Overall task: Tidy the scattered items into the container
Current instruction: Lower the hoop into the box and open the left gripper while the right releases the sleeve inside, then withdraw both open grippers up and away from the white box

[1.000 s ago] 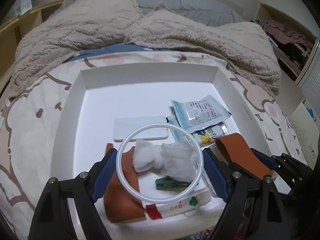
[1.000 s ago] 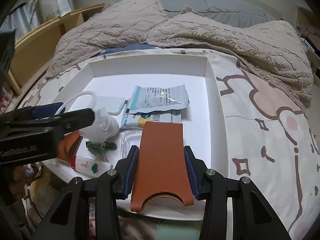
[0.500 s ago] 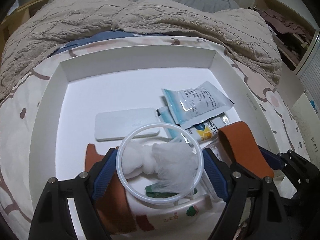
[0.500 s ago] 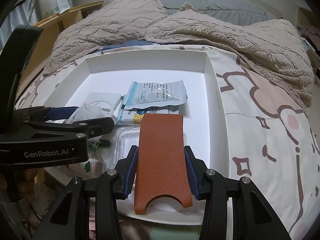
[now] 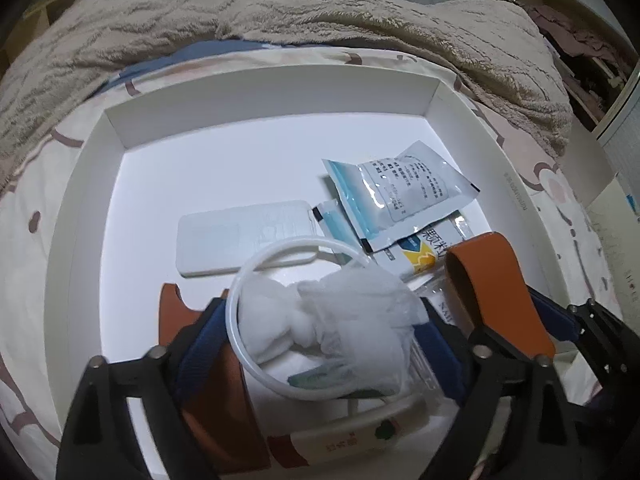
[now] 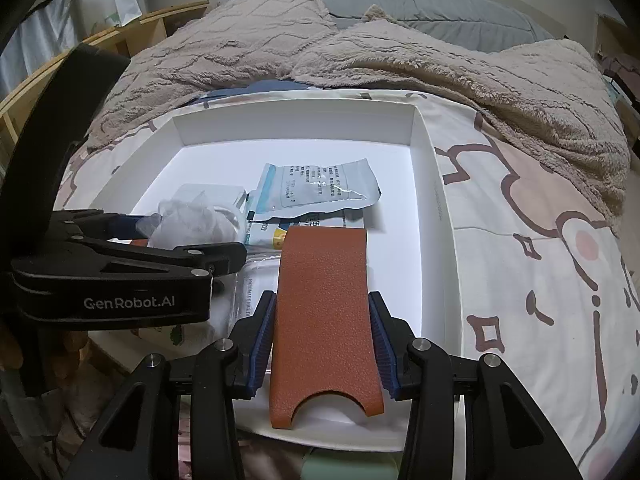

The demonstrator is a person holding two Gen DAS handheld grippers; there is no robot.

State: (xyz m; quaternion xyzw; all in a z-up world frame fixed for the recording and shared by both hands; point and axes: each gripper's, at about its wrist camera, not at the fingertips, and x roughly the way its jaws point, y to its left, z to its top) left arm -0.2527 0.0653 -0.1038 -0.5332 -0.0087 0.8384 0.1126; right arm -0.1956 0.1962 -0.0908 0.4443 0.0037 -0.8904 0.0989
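A white box (image 5: 272,92) (image 6: 428,184) lies on the bed. My left gripper (image 5: 320,332) is shut on a white plastic ring with white mesh (image 5: 340,320) and holds it low over the box's near part; it also shows in the right wrist view (image 6: 188,224). My right gripper (image 6: 322,336) is shut on a brown leather piece (image 6: 324,300) over the box's near right part, also seen in the left wrist view (image 5: 496,284). Inside the box lie a white flat case (image 5: 236,240), blue-white sachets (image 5: 400,196) (image 6: 316,192), another brown leather piece (image 5: 216,396) and a red-white tube (image 5: 340,444).
A beige fluffy blanket (image 6: 360,56) covers the bed behind the box. The patterned sheet (image 6: 540,264) spreads to the right. Wooden shelves (image 6: 120,36) stand at the left. A clear plastic pack (image 6: 256,280) lies under the leather piece.
My left gripper has moved forward and down into the box with the ring and mesh. My right gripper has moved slightly forward with the leather piece.
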